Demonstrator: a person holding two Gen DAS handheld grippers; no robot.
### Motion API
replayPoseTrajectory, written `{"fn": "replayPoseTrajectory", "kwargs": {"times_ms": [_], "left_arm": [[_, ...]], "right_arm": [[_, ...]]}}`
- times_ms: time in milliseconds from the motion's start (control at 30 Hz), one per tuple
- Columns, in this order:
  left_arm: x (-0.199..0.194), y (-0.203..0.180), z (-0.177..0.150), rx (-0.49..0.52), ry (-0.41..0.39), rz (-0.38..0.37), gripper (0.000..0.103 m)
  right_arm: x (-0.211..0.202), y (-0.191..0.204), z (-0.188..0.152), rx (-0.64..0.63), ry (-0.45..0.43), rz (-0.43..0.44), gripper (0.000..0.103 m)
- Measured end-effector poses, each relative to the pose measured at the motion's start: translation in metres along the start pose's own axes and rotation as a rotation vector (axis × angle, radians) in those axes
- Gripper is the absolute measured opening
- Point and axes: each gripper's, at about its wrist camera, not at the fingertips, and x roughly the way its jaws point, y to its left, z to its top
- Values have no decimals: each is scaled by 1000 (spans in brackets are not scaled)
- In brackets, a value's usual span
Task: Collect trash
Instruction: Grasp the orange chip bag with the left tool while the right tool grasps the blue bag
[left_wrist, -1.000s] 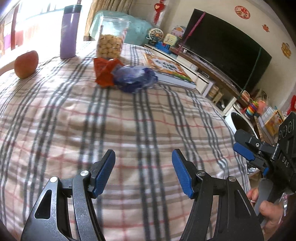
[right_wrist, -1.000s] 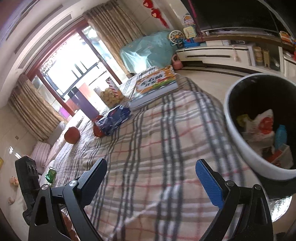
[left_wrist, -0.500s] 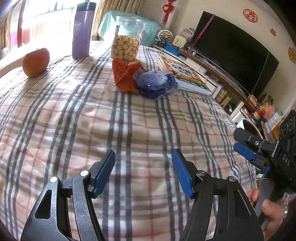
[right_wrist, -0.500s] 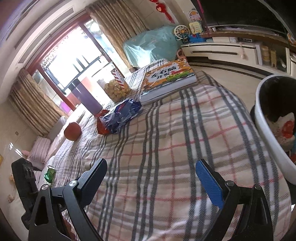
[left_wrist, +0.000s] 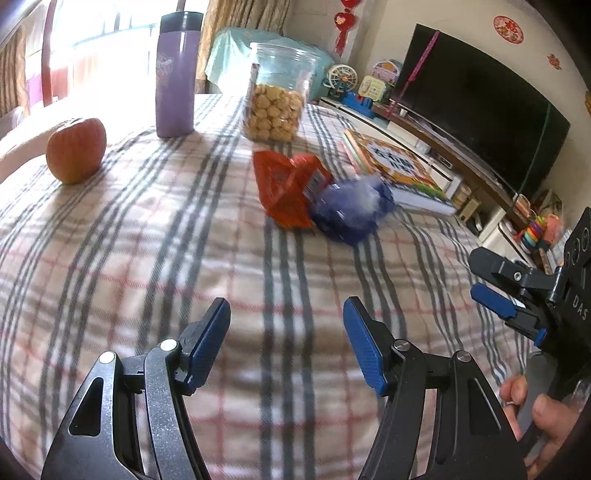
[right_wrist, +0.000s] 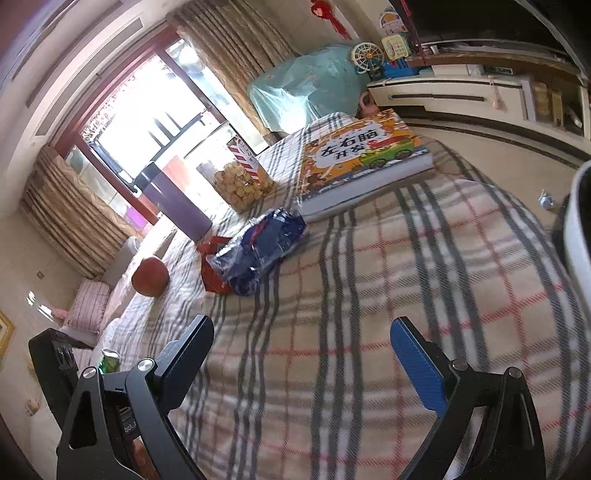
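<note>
An orange wrapper (left_wrist: 286, 188) and a crumpled blue wrapper (left_wrist: 349, 210) lie side by side on the plaid tablecloth (left_wrist: 147, 251), ahead of both grippers. In the right wrist view the blue wrapper (right_wrist: 258, 251) covers most of the orange wrapper (right_wrist: 212, 275). My left gripper (left_wrist: 286, 343) is open and empty above the cloth, short of the wrappers. My right gripper (right_wrist: 301, 354) is open and empty too; it also shows in the left wrist view (left_wrist: 498, 288) at the right edge. The white trash bin's rim (right_wrist: 580, 236) shows at the right edge.
An apple (left_wrist: 75, 149), a purple bottle (left_wrist: 175, 74) and a clear jar of snacks (left_wrist: 275, 99) stand at the far side. A colourful picture book (right_wrist: 358, 162) lies beside the blue wrapper. A TV (left_wrist: 476, 99) and its cabinet stand beyond the table.
Both grippers have moved forward toward the wrappers, which now look larger and nearer. The right wrist view has swung left, so the bin has slid almost out of frame. Both stayed open.
</note>
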Motion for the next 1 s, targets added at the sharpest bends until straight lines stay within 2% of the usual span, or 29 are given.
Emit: {"fn": "replayPoseTrajectory", "kwargs": {"times_ms": [367, 600, 700, 733, 800, 833, 867, 1000], "left_arm": [[35, 8, 41, 54, -24, 14, 65], [60, 11, 60, 80, 3, -6, 64], [67, 10, 65, 85, 15, -30, 56], [69, 9, 65, 87, 22, -39, 50], [72, 5, 65, 94, 35, -55, 37], [74, 2, 65, 98, 39, -66, 26], [74, -2, 64, 105, 40, -69, 20], [66, -12, 59, 137, 28, -70, 14]], "right_arm": [[56, 3, 28, 97, 36, 63, 96], [84, 2, 46, 162, 53, 110, 90], [96, 2, 52, 176, 78, 121, 81], [99, 1, 53, 178, 85, 122, 78], [106, 1, 54, 185, 107, 133, 66], [108, 1, 54, 189, 117, 145, 62], [109, 0, 53, 191, 127, 158, 54], [105, 0, 49, 176, 130, 167, 42]]}}
